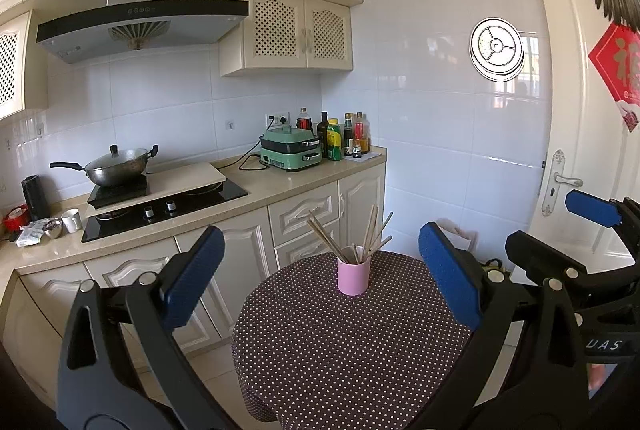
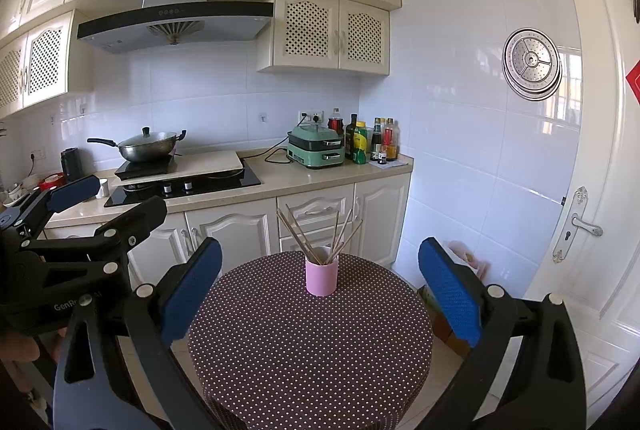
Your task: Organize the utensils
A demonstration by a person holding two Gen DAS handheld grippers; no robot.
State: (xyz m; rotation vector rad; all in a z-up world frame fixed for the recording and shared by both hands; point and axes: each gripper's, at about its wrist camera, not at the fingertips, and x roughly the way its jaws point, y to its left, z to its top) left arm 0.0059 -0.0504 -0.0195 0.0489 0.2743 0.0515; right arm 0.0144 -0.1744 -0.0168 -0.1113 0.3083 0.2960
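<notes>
A pink cup (image 1: 353, 276) (image 2: 321, 278) stands upright at the far side of a round table with a brown polka-dot cloth (image 1: 344, 354) (image 2: 308, 350). Several wooden chopsticks (image 1: 352, 236) (image 2: 320, 234) stick up out of the cup, fanned apart. My left gripper (image 1: 320, 274) is open, held above the table's near side, with nothing between its blue pads. My right gripper (image 2: 320, 282) is open too, likewise short of the cup and holding nothing. In each wrist view the other gripper shows at the frame's edge, also open.
A kitchen counter (image 1: 280, 186) runs behind the table with a hob, a lidded wok (image 1: 116, 166), a green appliance (image 1: 291, 150), bottles and a white mug (image 1: 72, 220). A white door (image 2: 592, 190) with a lever handle stands at the right. A tiled wall fills the corner.
</notes>
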